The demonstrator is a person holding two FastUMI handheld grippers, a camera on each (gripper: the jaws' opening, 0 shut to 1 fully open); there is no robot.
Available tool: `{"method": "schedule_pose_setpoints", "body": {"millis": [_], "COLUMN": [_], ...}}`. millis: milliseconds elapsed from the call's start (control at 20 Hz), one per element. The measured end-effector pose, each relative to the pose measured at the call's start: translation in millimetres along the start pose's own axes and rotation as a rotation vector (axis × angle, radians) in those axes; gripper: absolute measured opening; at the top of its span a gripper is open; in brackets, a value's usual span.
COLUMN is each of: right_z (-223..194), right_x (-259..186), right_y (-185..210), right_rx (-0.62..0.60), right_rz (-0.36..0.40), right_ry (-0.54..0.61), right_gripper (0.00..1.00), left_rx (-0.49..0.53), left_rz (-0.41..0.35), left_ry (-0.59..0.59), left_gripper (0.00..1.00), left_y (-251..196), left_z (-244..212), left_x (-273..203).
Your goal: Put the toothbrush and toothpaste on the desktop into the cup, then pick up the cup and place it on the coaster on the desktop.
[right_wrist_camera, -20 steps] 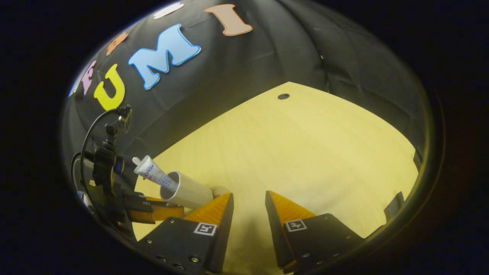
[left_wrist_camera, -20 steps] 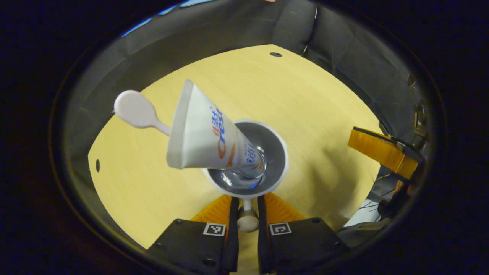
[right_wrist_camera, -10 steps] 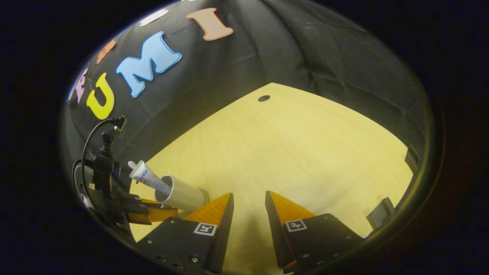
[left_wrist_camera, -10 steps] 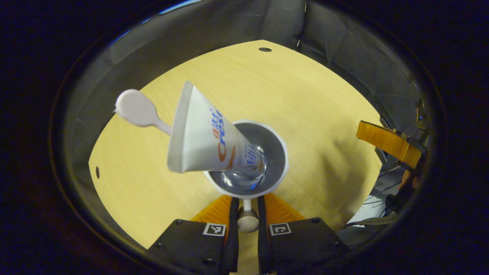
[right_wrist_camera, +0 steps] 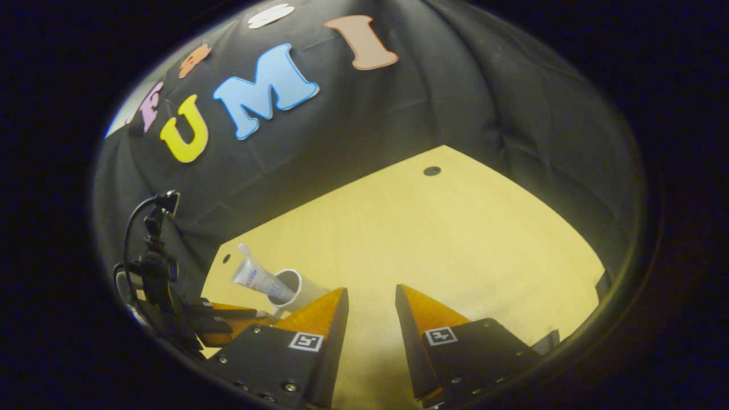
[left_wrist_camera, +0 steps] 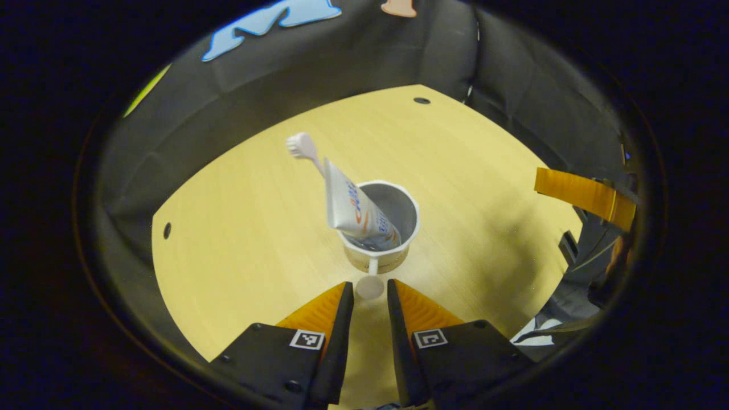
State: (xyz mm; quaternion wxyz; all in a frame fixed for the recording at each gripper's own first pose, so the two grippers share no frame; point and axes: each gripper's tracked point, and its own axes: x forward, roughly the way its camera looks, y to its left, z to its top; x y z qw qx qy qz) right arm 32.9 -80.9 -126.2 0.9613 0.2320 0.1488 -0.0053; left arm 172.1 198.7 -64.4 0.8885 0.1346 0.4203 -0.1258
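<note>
Nearest, left gripper slightly parted, empty, just short of cup handle. Cup standing on coaster, toothpaste and toothbrush leaning left inside. Possible tipping if handle nudged. Right gripper wide, empty, over bare desktop. Nothing blocking.

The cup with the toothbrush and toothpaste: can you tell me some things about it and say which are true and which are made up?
1. The toothpaste stands in the cup. True.
2. The toothbrush lies flat on the table. False: it stands in the cup, head up.
3. The left gripper squeezes the cup's handle. False: its fingers are apart, with the handle just ahead of them.
4. The right gripper holds nothing. True.
5. The cup has tipped over. False: it stands upright.
</note>
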Motion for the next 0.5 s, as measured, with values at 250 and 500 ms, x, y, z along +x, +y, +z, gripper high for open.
{"method": "schedule_pose_setpoints", "body": {"millis": [250, 500], "right_z": [27, 21], "right_x": [-28, -76], "right_y": [54, 103], "right_rx": [-0.117, -0.234], "right_rz": [0.148, 0.257], "right_ry": [-0.042, -0.077], "right_gripper": [0.5, 0.5], "left_rx": [-0.196, -0.38], "left_rz": [0.17, 0.305], "left_ry": [-0.256, -0.437], "left_gripper": [0.48, 0.48], "left_y": [68, 123], "left_z": [1, -10], "left_x": [-91, -170]}}
